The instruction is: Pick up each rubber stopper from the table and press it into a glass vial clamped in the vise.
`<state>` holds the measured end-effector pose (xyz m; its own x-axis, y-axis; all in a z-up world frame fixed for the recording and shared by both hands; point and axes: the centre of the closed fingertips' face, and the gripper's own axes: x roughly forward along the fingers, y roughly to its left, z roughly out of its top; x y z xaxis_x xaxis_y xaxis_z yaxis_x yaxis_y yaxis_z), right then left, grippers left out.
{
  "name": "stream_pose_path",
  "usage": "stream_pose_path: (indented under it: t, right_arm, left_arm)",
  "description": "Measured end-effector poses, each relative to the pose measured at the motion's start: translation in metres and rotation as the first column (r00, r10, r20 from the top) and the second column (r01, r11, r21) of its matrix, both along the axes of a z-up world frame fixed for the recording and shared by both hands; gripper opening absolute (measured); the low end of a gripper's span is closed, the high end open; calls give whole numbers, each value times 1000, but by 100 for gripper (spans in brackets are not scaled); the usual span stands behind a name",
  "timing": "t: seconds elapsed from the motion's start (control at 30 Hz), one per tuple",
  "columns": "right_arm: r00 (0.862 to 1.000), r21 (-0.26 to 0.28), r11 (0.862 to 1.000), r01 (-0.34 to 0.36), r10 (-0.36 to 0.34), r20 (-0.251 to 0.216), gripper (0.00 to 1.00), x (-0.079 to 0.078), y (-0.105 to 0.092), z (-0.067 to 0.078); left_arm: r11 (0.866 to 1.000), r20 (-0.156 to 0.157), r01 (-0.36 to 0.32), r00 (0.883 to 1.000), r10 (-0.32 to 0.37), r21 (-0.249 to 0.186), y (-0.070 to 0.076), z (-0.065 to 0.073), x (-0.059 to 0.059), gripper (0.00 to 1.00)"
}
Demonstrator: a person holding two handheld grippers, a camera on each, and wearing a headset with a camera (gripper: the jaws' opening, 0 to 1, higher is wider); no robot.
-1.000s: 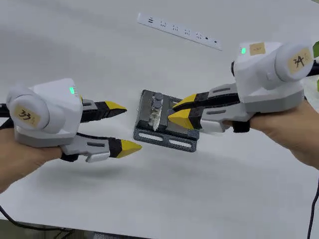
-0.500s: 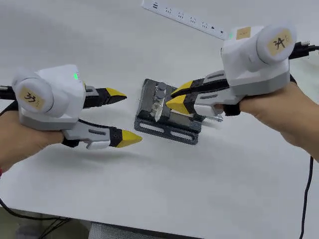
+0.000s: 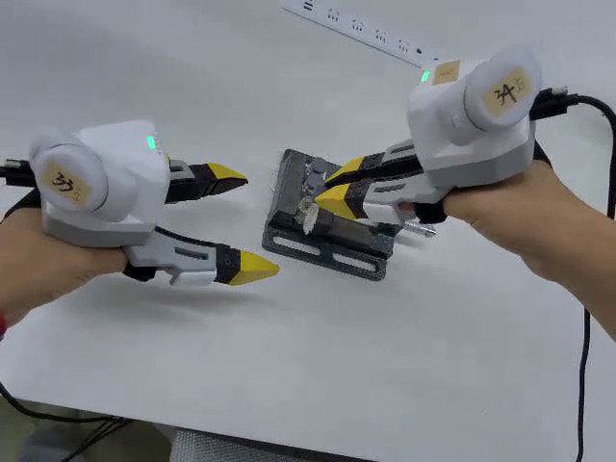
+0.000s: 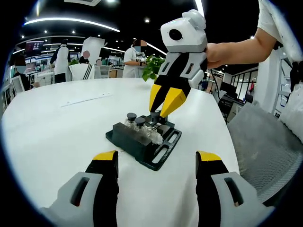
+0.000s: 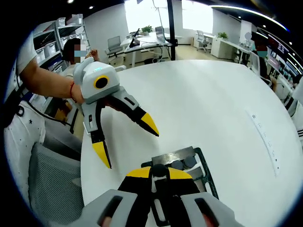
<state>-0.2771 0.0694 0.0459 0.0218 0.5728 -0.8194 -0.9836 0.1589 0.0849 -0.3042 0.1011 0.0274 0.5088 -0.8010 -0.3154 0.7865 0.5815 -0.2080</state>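
A black vise (image 3: 332, 252) stands mid-table with glass vials (image 3: 306, 214) clamped upright in it. In the left gripper view two of the vials carry dark stoppers (image 4: 131, 116). My right gripper (image 3: 332, 189) hovers right over the vise's vials, its jaws shut on a dark rubber stopper (image 5: 158, 169). From the left gripper view the right gripper (image 4: 164, 100) points down at the end vial (image 4: 154, 124). My left gripper (image 3: 246, 221) hangs open and empty to the left of the vise, a short way off it. It appears again in the right gripper view, left gripper (image 5: 129, 145), jaws spread.
A white power strip (image 3: 371, 36) lies at the table's far edge. The round white table (image 3: 404, 366) has bare room in front of and around the vise. A grey mesh chair (image 4: 265, 142) stands by the table; people sit at desks beyond.
My right gripper has moved left and down, closer over the vials in the vise. The left gripper has stayed about where it was. The head camera has shifted a little.
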Motion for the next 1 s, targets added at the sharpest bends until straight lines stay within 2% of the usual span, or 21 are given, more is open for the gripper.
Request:
stream_pose_path:
  t: [0.43,1.0]
  right_arm:
    - [1000,-24,999,-21,21,18,6,0,-2,-8]
    - [999,-37,999,-39,40,36,6,0,-1,-15]
  left_arm:
    - [1000,1,11,1000,-11,-5,-1,-2,-1,70]
    - [1000,-6,12,1000,-12,-9,0,-4,-5,69]
